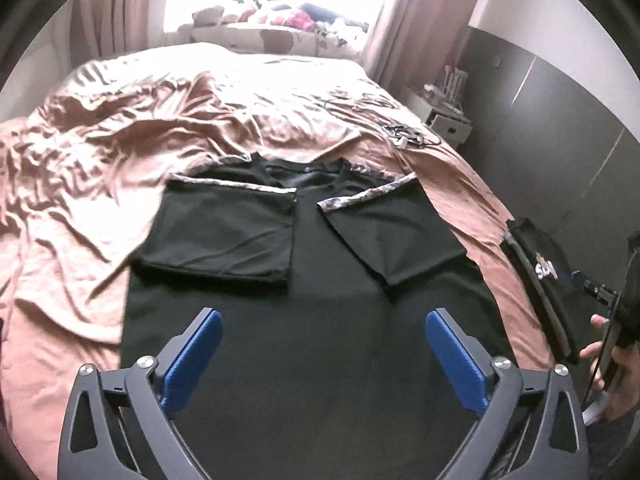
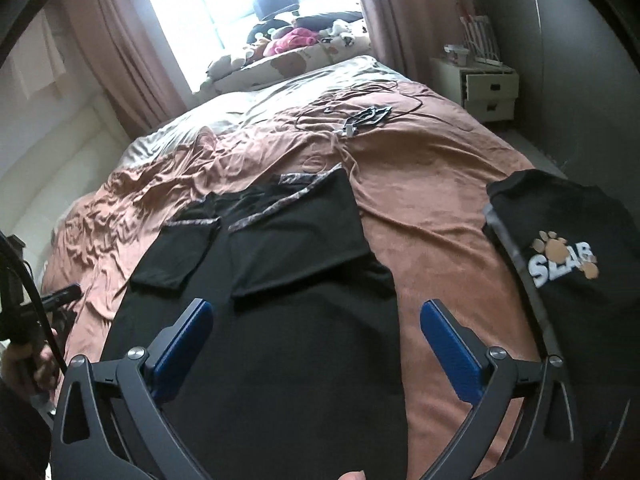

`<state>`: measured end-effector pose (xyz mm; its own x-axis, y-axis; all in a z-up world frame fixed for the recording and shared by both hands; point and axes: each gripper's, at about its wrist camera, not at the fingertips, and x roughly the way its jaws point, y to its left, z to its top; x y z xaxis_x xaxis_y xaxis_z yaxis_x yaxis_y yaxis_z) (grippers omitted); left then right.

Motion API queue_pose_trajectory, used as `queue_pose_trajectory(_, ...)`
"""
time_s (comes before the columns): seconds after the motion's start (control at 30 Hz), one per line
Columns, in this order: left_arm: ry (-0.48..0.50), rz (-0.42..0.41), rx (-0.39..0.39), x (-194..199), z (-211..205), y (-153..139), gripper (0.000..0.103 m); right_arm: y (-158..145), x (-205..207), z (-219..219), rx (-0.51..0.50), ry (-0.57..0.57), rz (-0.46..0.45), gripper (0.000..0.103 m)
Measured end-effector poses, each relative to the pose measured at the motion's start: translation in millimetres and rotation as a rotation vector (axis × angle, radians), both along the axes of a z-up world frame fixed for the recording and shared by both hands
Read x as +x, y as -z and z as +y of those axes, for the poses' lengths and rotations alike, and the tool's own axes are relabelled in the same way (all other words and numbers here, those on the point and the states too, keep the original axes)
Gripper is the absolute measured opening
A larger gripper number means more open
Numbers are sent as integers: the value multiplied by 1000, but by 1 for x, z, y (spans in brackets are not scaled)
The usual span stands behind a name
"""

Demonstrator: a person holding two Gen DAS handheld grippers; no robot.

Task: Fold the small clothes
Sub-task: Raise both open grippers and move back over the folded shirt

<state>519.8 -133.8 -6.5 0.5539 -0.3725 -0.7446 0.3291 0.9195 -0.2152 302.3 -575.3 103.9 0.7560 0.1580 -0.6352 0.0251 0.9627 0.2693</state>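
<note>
A black T-shirt (image 1: 304, 300) lies flat on the bed, collar away from me, with both patterned-trim sleeves folded inward onto its chest; it also shows in the right wrist view (image 2: 280, 320). My left gripper (image 1: 322, 322) is open and empty, hovering above the shirt's lower body. My right gripper (image 2: 316, 312) is open and empty above the shirt's right side, its right finger over the bedspread. A folded black garment with a "SLAB" print (image 2: 568, 264) lies at the bed's right edge, also seen in the left wrist view (image 1: 540, 276).
The pink bedspread (image 1: 100, 184) is wrinkled to the left. Cables and a charger (image 2: 360, 118) lie on the far part of the bed. A white bedside drawer unit (image 2: 486, 92) stands at the right wall. Stuffed toys (image 2: 292, 40) sit by the window.
</note>
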Motion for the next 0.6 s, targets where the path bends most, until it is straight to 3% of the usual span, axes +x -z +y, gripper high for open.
queue_pose_trajectory(0.6,-52,-111,-9,-141,89,-45,102,-35,-114,24,-70,-33,-51,103)
